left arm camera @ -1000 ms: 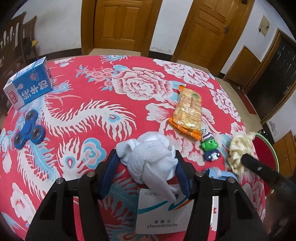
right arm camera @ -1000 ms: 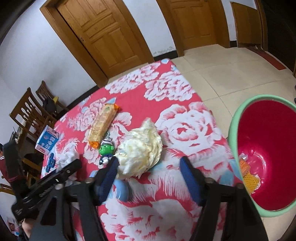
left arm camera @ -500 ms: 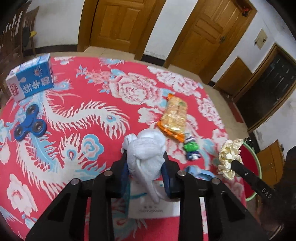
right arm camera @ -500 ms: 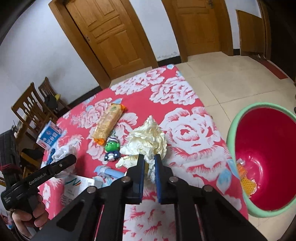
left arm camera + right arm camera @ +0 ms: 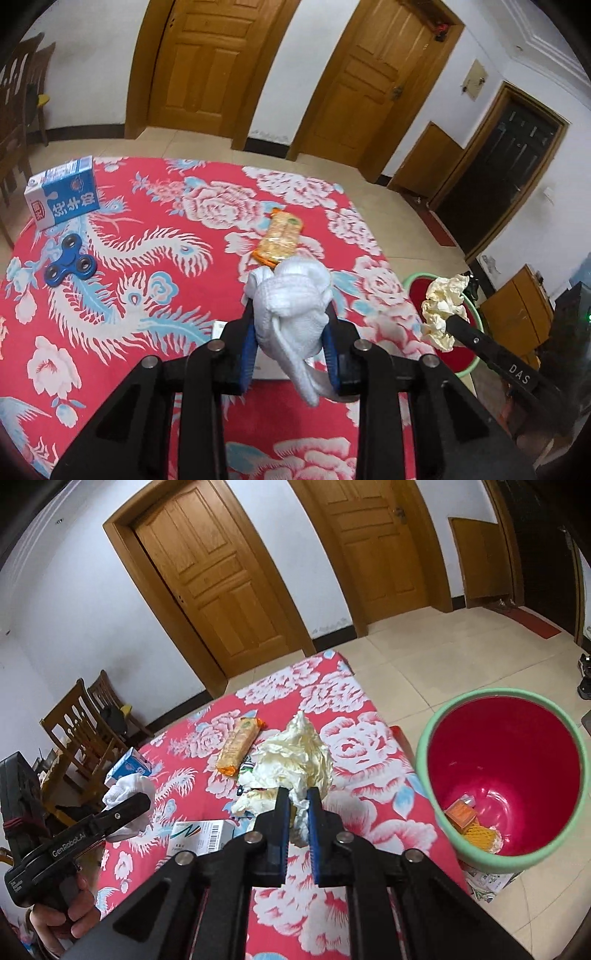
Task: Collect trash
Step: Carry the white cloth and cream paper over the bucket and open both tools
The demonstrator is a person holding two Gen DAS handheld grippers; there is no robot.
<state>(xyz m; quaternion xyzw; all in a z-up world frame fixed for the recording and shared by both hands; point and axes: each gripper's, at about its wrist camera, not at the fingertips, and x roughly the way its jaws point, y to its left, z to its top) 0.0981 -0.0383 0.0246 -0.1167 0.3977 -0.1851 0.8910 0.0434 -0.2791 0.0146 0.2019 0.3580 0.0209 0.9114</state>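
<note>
Left wrist view: left gripper (image 5: pixel 290 343) pinched tight on a crumpled white tissue wad (image 5: pixel 291 314), held above the red floral tablecloth (image 5: pixel 147 295); snack packet (image 5: pixel 280 236), milk carton (image 5: pixel 62 199) and blue fidget spinner (image 5: pixel 70 260) lie beyond, uncollected. Right wrist view: right gripper (image 5: pixel 297 814) nearly closed on a crumpled yellowish paper (image 5: pixel 295 760), near the table edge beside the green-rimmed red bin (image 5: pixel 424 760), which holds some orange scraps. Judged partway: two pieces gripped, neither dropped in yet.

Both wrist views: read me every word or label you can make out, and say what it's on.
"DAS": right tongs.
"GenRobot.AI": left tongs.
"纯牛奶": blue milk carton.
White box: barcode and print, too small.
Snack packet: print blurred.
</note>
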